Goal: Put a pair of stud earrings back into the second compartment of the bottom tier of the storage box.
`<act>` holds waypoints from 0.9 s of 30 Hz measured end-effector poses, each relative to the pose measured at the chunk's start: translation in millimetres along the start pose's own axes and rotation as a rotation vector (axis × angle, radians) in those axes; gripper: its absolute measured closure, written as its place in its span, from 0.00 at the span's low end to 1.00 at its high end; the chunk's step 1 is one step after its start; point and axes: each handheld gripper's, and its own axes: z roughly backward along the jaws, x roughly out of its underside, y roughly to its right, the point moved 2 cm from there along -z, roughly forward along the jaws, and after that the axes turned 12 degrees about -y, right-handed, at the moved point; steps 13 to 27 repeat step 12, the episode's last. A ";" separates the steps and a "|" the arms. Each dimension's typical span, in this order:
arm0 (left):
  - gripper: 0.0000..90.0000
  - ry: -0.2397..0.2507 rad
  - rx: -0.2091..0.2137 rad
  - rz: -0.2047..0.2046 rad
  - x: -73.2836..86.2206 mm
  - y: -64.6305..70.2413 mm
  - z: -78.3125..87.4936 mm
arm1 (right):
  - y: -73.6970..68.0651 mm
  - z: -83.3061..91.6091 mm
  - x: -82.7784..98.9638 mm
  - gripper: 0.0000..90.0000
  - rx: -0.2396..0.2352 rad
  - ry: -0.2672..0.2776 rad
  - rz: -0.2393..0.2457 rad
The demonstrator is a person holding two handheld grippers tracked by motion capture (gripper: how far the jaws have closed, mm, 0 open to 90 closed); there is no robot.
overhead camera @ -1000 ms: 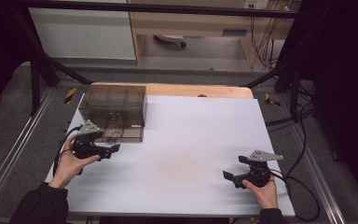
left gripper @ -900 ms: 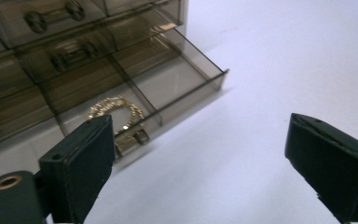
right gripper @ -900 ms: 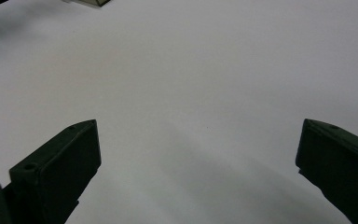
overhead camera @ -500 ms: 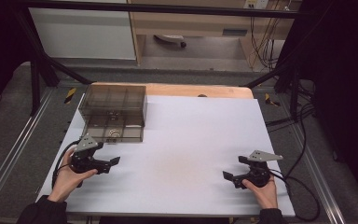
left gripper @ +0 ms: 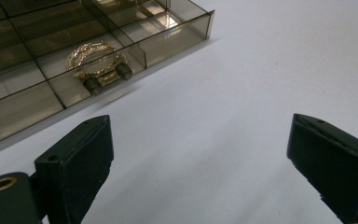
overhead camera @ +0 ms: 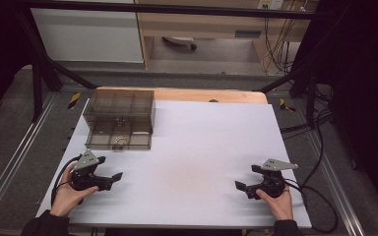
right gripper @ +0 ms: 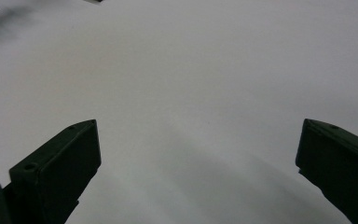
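A smoky clear plastic organizer box (overhead camera: 120, 115) with a pulled-out drawer (overhead camera: 119, 141) stands at the table's back left. A gold ring-like piece (left gripper: 95, 57) lies in a front drawer compartment, behind the drawer's small handle (left gripper: 107, 77). My left gripper (overhead camera: 113, 180) rests low at the front left, open, jaws wide apart with nothing between them, a short way in front of the drawer. My right gripper (overhead camera: 243, 188) sits at the front right, open and empty over bare white table.
The white tabletop (overhead camera: 202, 147) stretches between the two grippers. A wooden strip (overhead camera: 202, 95) runs along its far edge. Cables (overhead camera: 320, 206) trail off the right side. Dark metal frame rails (overhead camera: 10, 162) flank the table.
My left gripper has drawn back toward the front edge, away from the drawer. The right gripper has stayed put.
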 end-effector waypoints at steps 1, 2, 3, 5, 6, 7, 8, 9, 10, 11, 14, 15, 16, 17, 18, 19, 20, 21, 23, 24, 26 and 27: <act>0.08 0.004 -0.002 0.002 0.9 -0.3 -0.1 | 0.0 0.0 0.1 0.01 0.001 0.000 0.000; 0.08 0.004 -0.002 0.002 1.4 -0.7 0.0 | -0.1 -0.1 0.1 0.01 0.000 0.000 0.000; 0.08 0.005 -0.002 0.002 1.5 -1.0 -0.1 | -0.3 -0.1 0.1 0.01 -0.001 0.000 -0.002; 0.08 0.005 -0.001 0.005 1.9 -0.9 -0.7 | -0.3 -0.7 0.1 0.01 -0.001 0.000 0.002; 0.08 0.003 0.000 0.004 2.1 -0.8 -1.1 | -0.2 -0.8 0.3 0.01 0.000 -0.002 0.004; 0.08 0.001 0.001 0.004 2.3 -0.6 -1.6 | -0.3 -0.9 0.4 0.01 0.001 -0.002 0.004; 0.08 -0.002 0.000 0.002 2.5 -0.4 -2.1 | -0.3 -0.8 0.4 0.01 0.001 -0.002 0.004; 0.07 -0.005 -0.001 0.001 2.7 -0.2 -2.5 | -0.3 -0.7 0.4 0.01 0.002 -0.002 0.004; 0.07 -0.007 -0.001 0.001 2.7 -0.2 -2.7 | -0.3 -0.7 0.3 0.01 0.000 -0.001 0.004; 0.07 -0.006 -0.001 0.002 2.7 -0.1 -2.7 | -0.4 -0.7 0.3 0.01 -0.001 -0.001 0.004; 0.07 -0.004 0.000 0.002 2.6 -0.1 -2.5 | -0.4 -0.8 0.3 0.01 -0.001 -0.001 0.004; 0.07 -0.004 0.000 0.002 2.6 -0.1 -2.5 | -0.4 -0.8 0.3 0.01 -0.001 -0.001 0.004; 0.07 -0.004 0.000 0.002 2.6 -0.1 -2.5 | -0.4 -0.8 0.3 0.01 -0.001 -0.001 0.004; 0.07 -0.004 0.000 0.002 2.6 -0.1 -2.5 | -0.4 -0.8 0.3 0.01 -0.001 -0.001 0.004; 0.07 -0.004 0.000 0.002 2.6 -0.1 -2.5 | -0.4 -0.8 0.3 0.01 -0.001 -0.001 0.004; 0.07 -0.004 0.000 0.002 2.6 -0.1 -2.5 | -0.4 -0.8 0.3 0.01 -0.001 -0.001 0.004; 0.07 -0.004 0.000 0.002 2.6 -0.1 -2.5 | -0.4 -0.8 0.3 0.01 -0.001 -0.001 0.004; 0.07 -0.004 0.000 0.002 2.6 -0.1 -2.5 | -0.4 -0.8 0.3 0.01 -0.001 -0.001 0.004; 0.07 -0.004 0.000 0.002 2.6 -0.1 -2.5 | -0.4 -0.8 0.3 0.01 -0.001 -0.001 0.004; 0.07 -0.004 0.000 0.002 2.6 -0.1 -2.5 | -0.4 -0.8 0.3 0.01 -0.001 -0.001 0.004; 0.07 -0.004 0.000 0.002 2.6 -0.1 -2.5 | -0.4 -0.8 0.3 0.01 -0.001 -0.001 0.004; 0.07 -0.004 0.000 0.002 2.6 -0.1 -2.5 | -0.4 -0.8 0.3 0.01 -0.001 -0.001 0.004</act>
